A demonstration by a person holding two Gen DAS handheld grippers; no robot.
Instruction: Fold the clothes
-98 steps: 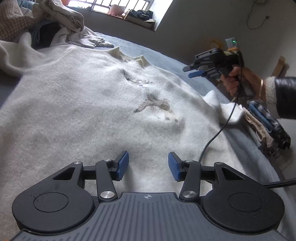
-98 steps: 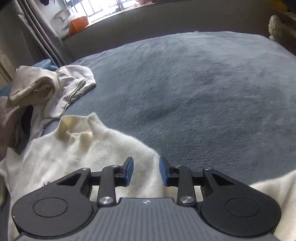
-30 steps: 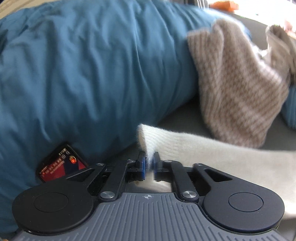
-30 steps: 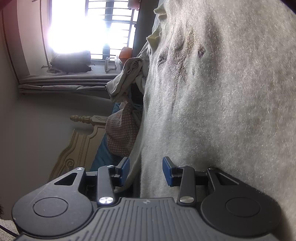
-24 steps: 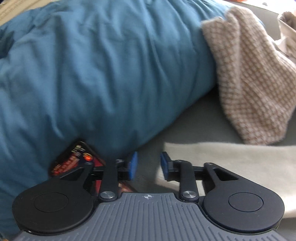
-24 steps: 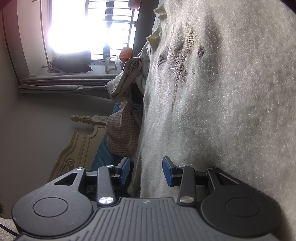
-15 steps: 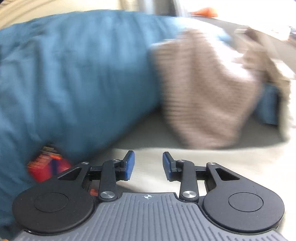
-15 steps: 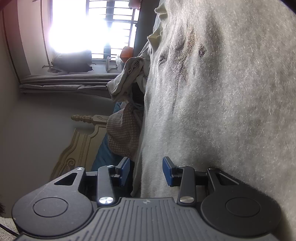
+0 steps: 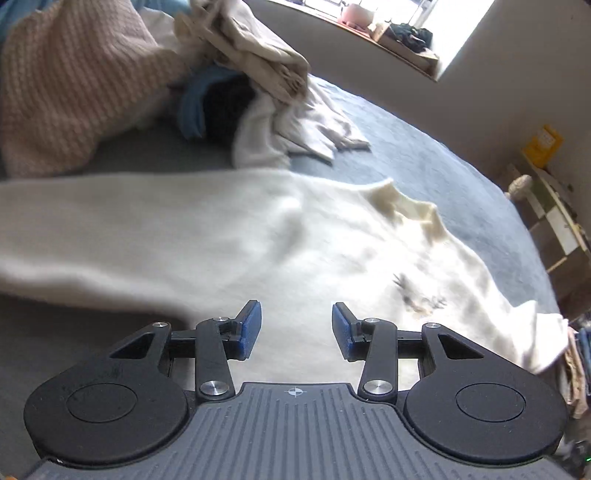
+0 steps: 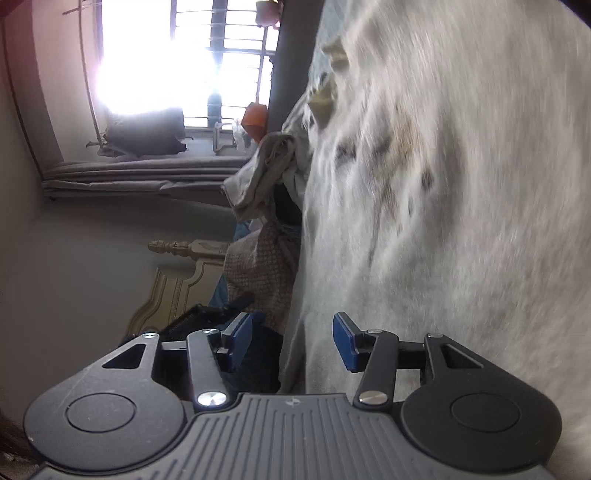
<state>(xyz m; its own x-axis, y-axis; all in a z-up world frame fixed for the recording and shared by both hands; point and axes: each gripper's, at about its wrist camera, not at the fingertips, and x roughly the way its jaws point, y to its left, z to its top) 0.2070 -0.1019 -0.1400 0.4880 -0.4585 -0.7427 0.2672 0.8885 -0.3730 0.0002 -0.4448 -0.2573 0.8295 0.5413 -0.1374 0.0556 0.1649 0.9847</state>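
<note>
Left wrist view: left tongs (image 9: pixel 295 328) wide, blue pads (image 9: pixel 249 328) parted, nothing between them, poised over the near part of a white sweater (image 9: pixel 229 236). Sweater spread flat on the grey-blue bed (image 9: pixel 424 155), one sleeve (image 9: pixel 74 221) stretched toward the left edge of the bed, cream collar (image 9: pixel 406 206) toward the far side, dark motif (image 9: pixel 417 299) on the chest, other sleeve end (image 9: pixel 543 332) at the right edge of the bed. Beyond the sleeve, a heap of unfolded clothes: pink knit (image 9: pixel 74 81) at the far left corner, beige garment (image 9: pixel 251 44) on top, blue-and-black item (image 9: pixel 218 99) beneath, white cloth (image 9: pixel 295 129) trailing onto the bed. Windowsill (image 9: pixel 388 33) with clutter behind the bed; shelf unit (image 9: pixel 554 221) by the right wall. Right wrist view, rolled sideways and partly blurred: right tongs (image 10: pixel 291 343) wide, pads (image 10: pixel 345 345) apart and empty, straddling the sweater's (image 10: pixel 461 184) edge without gripping it; right pad over the fabric, left pad off it, over a dark object too indistinct to identify. Same heap seen past the sweater: beige garment (image 10: pixel 262 170), pink knit (image 10: pixel 258 269). Carved headboard (image 10: pixel 177 280) and bright barred window (image 10: pixel 184 55) in the background.
</note>
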